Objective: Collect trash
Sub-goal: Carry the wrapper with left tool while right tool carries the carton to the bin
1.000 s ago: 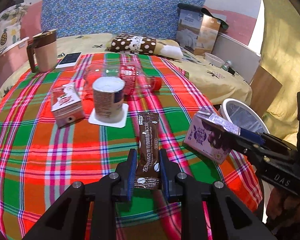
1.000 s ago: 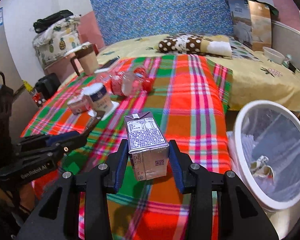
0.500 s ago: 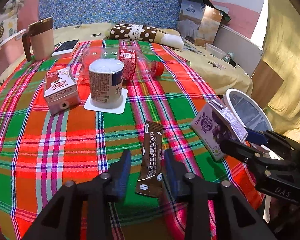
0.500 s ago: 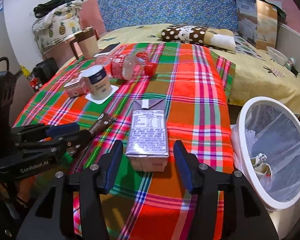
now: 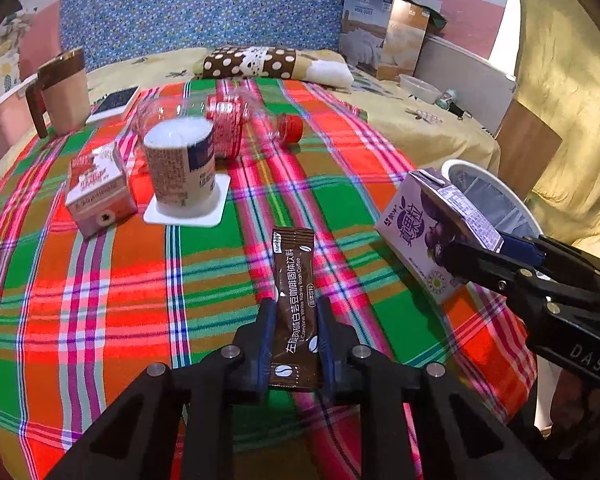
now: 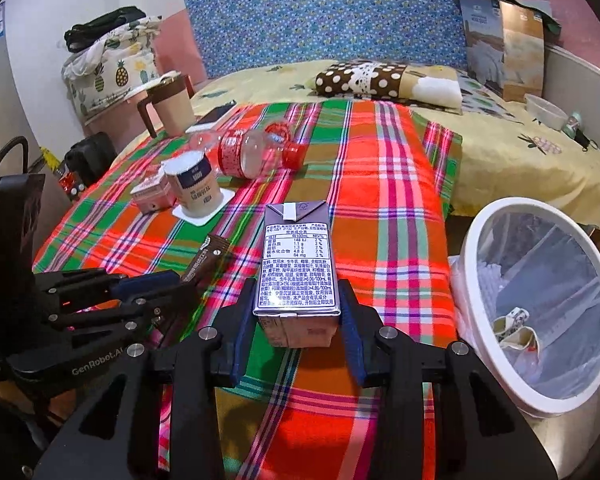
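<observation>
Left wrist view: the left gripper (image 5: pixel 294 344) points down at the plaid cloth (image 5: pixel 112 280), its jaws closing on the brown coffee sachet (image 5: pixel 294 300), which lies lengthwise between the 2 blue pads; both pads meet the sachet's edges. To its right, the right gripper (image 5: pixel 488 252) clamps the purple milk carton (image 5: pixel 416 232), tilted, its printed fruit face visible only here. Farther off stand a pink carton (image 5: pixel 96 192), a paper cup (image 5: pixel 180 168) on a white coaster (image 5: pixel 188 210), a clear bottle (image 5: pixel 228 124) lying on its side, and a mug (image 5: pixel 62 94).

Right wrist view: the carton's nutrition panel faces the camera between the closing jaws, pads against both sides. Only this view shows the interior of the white-rimmed bin (image 6: pixel 540 308) at right, beside the cloth's edge, holding 1 crumpled wrapper (image 6: pixel 516 330). The left gripper enters from the left, also angled downward.
</observation>
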`<state>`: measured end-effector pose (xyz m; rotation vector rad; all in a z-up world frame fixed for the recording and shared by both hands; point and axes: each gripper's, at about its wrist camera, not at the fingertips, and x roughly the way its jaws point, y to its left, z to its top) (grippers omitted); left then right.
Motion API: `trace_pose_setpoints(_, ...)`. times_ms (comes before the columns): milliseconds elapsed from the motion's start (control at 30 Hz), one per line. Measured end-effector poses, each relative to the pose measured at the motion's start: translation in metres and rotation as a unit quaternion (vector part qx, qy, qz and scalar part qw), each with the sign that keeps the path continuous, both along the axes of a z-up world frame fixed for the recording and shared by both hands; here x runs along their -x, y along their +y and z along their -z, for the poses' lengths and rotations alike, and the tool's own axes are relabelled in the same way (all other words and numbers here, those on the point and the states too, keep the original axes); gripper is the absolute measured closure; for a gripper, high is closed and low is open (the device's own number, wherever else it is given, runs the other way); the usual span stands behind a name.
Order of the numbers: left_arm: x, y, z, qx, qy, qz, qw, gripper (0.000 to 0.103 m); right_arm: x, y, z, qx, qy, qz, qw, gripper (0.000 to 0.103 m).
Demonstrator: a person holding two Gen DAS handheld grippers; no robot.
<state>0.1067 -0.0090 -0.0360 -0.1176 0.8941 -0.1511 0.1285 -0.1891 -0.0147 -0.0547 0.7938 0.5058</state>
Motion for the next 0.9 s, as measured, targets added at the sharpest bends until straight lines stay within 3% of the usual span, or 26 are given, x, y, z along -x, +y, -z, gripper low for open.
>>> trace_pose_setpoints(400, -0.016, -0.032, -0.033, 0.012, -0.039, 0.036, 0.9985, 0.083, -0.001, -0.040, -0.014, -0.016, -0.026, 0.056, 0.998, 0.062)
trace_pose_setpoints(900, -0.053, -0.134, -0.042, 0.032, -0.045, 0.142, 0.9883, 0.082, 0.001, -0.131, -0.011, -0.012, -0.025, 0.187, 0.982, 0.062)
